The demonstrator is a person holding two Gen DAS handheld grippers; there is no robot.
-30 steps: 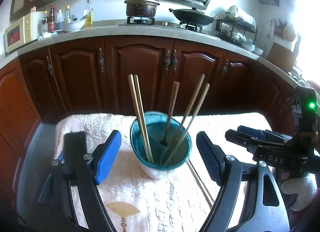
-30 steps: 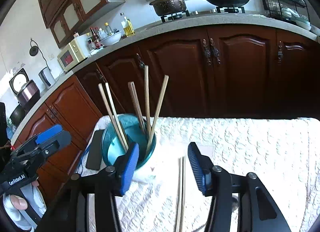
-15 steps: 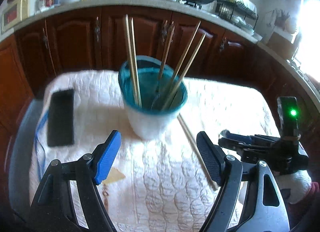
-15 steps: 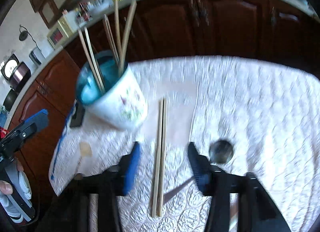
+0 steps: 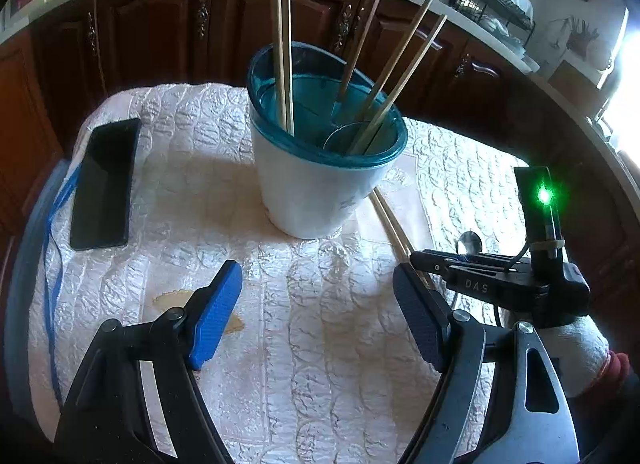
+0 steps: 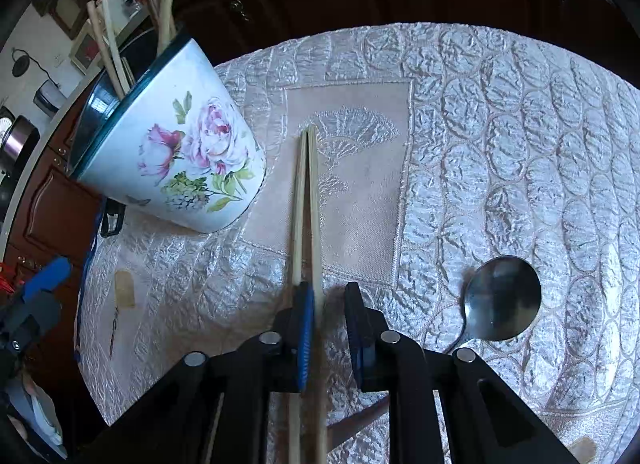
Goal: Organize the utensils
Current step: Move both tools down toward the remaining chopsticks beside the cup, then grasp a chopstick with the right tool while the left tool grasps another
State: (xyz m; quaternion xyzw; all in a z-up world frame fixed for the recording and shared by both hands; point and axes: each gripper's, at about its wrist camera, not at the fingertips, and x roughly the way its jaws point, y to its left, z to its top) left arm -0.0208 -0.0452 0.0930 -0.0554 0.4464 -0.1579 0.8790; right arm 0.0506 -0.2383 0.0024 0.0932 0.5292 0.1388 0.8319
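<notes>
The right gripper closes over loose chopsticks, one between its jaws, not yet pinched. They run lengthwise away from it, right of the cup. The left gripper hangs spread, empty.

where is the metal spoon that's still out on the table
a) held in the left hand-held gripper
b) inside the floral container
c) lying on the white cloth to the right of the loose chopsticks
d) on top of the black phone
c: the metal spoon lies flat on the white cloth, right of the loose chopsticks, clear of the floral container.
</notes>
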